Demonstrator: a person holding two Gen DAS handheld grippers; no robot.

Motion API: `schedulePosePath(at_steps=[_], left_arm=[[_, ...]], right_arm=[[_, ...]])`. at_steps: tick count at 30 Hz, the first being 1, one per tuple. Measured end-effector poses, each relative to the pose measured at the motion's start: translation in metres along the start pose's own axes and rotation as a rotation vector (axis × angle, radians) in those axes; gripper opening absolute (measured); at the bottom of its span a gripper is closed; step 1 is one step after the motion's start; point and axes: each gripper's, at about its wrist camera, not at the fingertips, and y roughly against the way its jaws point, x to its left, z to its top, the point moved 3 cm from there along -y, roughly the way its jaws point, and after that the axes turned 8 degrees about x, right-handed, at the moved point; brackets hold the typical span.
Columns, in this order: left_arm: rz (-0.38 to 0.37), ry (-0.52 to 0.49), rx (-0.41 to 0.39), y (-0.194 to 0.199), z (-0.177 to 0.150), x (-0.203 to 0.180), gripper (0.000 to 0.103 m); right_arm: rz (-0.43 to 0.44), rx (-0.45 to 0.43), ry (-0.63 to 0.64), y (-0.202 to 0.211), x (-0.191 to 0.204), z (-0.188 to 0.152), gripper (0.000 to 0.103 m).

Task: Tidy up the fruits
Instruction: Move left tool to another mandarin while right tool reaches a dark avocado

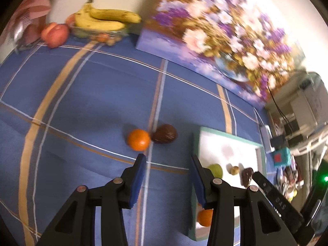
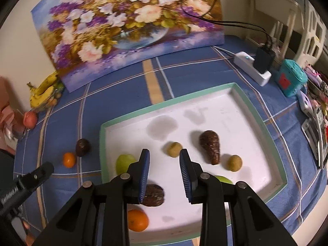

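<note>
An orange [image 1: 138,139] and a dark brown avocado [image 1: 164,133] lie touching on the blue checked cloth, left of a white tray with a green rim [image 2: 164,104]. My left gripper [image 1: 168,157] is open and empty, just short of them. My right gripper [image 2: 164,152] is open and empty above the tray. In the tray lie a green fruit [image 2: 124,162], a brown avocado [image 2: 154,195], an orange [image 2: 137,220], a brown pear-shaped fruit [image 2: 211,145], two small tan fruits [image 2: 174,148] [image 2: 234,162] and another green fruit [image 2: 224,179]. The same loose orange [image 2: 68,160] and avocado [image 2: 82,147] show in the right wrist view.
A glass bowl of bananas [image 1: 102,20] and a red apple [image 1: 55,34] stand at the far left by the wall. A flower painting [image 2: 127,24] leans on the wall. A white power strip [image 2: 252,67], a teal box [image 2: 291,78] and phones [image 2: 313,131] lie at the right.
</note>
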Motion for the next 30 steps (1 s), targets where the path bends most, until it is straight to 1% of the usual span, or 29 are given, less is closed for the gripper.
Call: schedulePosePath(at_steps=[6,15,16,17,19,21,23,25,28,29,30], left_arm=[[0.002,0.047,-0.017,0.006,0.003,0.015,0.047],[0.009,0.034,-0.009,0.004,0.001,0.011,0.047],[0.013,0.037,-0.004,0.003,0.001,0.011,0.052],[0.018,0.039,0.001,0.002,0.001,0.011,0.062],[0.030,0.042,0.018,-0.002,0.000,0.012,0.067],[0.055,0.043,0.029,-0.006,-0.001,0.013,0.069],[0.080,0.046,0.033,-0.008,-0.001,0.015,0.076],[0.093,0.053,0.032,-0.008,-0.002,0.017,0.080],[0.104,0.076,0.022,-0.008,-0.001,0.023,0.091],[0.108,0.085,0.018,-0.008,-0.001,0.026,0.095],[0.112,0.095,0.012,-0.008,-0.001,0.029,0.097]], right_arm=[[0.003,-0.001,0.032,0.002,0.013,-0.002,0.031],[-0.002,0.000,0.056,0.001,0.020,-0.005,0.031],[-0.003,0.003,0.054,0.000,0.020,-0.005,0.031],[-0.004,0.007,0.051,-0.001,0.019,-0.005,0.034],[-0.001,0.014,0.047,-0.004,0.018,-0.005,0.054],[0.002,0.018,0.043,-0.005,0.017,-0.005,0.058],[0.003,0.021,0.048,-0.007,0.017,-0.005,0.062],[0.003,0.020,0.047,-0.008,0.017,-0.005,0.075],[0.003,0.025,0.042,-0.011,0.016,-0.006,0.079],[0.003,0.025,0.042,-0.012,0.016,-0.006,0.080],[0.001,0.024,0.043,-0.013,0.015,-0.006,0.085]])
